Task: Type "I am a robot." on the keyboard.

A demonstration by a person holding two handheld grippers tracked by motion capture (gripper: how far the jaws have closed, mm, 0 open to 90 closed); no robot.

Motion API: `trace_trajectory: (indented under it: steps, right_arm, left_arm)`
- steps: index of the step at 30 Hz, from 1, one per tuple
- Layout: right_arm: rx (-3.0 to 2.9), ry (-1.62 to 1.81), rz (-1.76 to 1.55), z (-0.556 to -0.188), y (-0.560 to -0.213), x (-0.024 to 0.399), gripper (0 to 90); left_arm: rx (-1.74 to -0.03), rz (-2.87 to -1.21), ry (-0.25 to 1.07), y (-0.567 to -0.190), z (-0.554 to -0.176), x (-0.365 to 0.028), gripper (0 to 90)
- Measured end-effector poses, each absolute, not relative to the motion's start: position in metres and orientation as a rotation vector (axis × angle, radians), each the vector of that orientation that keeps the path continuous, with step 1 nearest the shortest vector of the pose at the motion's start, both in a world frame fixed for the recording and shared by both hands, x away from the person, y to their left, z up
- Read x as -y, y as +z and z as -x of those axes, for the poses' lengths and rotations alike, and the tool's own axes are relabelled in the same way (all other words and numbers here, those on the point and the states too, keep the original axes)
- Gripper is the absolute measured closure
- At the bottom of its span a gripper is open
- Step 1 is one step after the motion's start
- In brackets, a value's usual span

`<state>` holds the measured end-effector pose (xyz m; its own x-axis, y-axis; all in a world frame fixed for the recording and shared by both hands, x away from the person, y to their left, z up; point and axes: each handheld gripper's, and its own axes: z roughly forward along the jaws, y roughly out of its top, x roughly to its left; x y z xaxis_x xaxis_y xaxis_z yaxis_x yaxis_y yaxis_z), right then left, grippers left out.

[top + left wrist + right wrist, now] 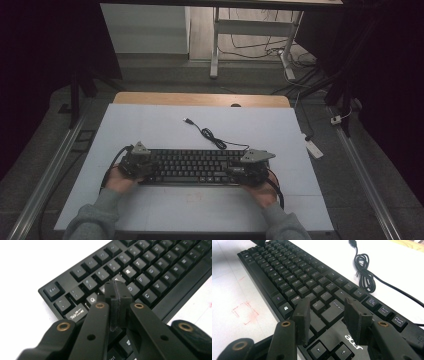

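A black keyboard (192,166) lies across the near middle of the white table top (150,125). Its coiled black cable (212,136) trails toward the far side and ends in a loose USB plug (188,121). My left gripper (136,161) hovers over the keyboard's left end; in the left gripper view its jaws are pressed together above the letter keys (117,287) near Q and Tab. My right gripper (250,167) is over the keyboard's right end, open, with its fingers (302,315) spread above the Enter and arrow keys (332,312).
A faint red square mark (244,311) is on the table just in front of the keyboard. Past the table's far wooden edge (200,99) stand desk legs and floor cables (260,47). Metal rails (50,170) run along both sides.
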<state>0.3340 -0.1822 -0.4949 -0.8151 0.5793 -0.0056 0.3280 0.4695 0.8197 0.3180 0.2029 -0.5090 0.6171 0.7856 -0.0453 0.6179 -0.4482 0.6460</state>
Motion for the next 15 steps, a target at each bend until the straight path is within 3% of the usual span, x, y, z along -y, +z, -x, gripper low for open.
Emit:
trace_trajectory:
  steps: [15]
  right_arm:
    - [-2.439, 1.268, -0.778, -0.3342, -0.4959, 0.1817, 56.6]
  left_arm:
    - [-1.120, -2.235, 0.338, -0.5154, -0.3191, -0.2034, 88.8]
